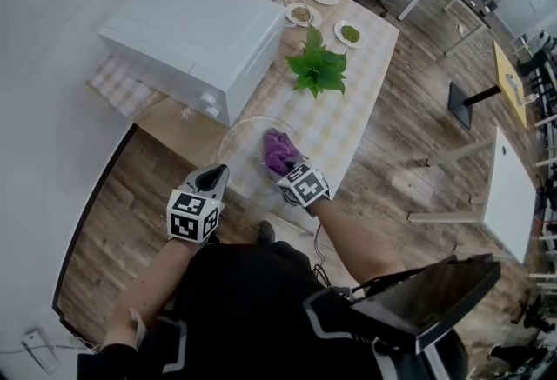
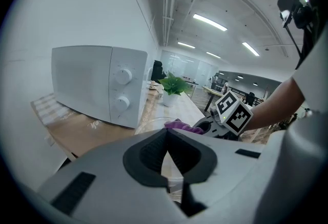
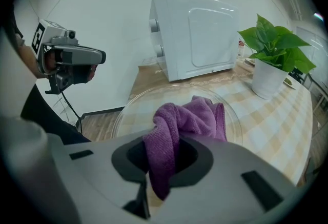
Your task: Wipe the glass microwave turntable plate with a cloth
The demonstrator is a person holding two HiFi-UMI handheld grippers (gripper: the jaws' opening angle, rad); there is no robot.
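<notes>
The clear glass turntable plate (image 1: 244, 143) lies on the checked table near its front end. A purple cloth (image 1: 278, 150) rests bunched on the plate's right half. My right gripper (image 1: 289, 171) is shut on the cloth (image 3: 192, 118), which hangs between its jaws over the plate (image 3: 133, 113). My left gripper (image 1: 218, 174) sits at the plate's left rim. In the left gripper view its jaws (image 2: 165, 136) meet at the tip with the rim of the plate (image 2: 156, 118) between them.
A white microwave (image 1: 196, 35) stands behind the plate on the left. A potted green plant (image 1: 318, 65) is just beyond the plate, with several small dishes (image 1: 348, 32) of food at the far end. The table's edge (image 1: 348, 152) and wooden floor lie to the right.
</notes>
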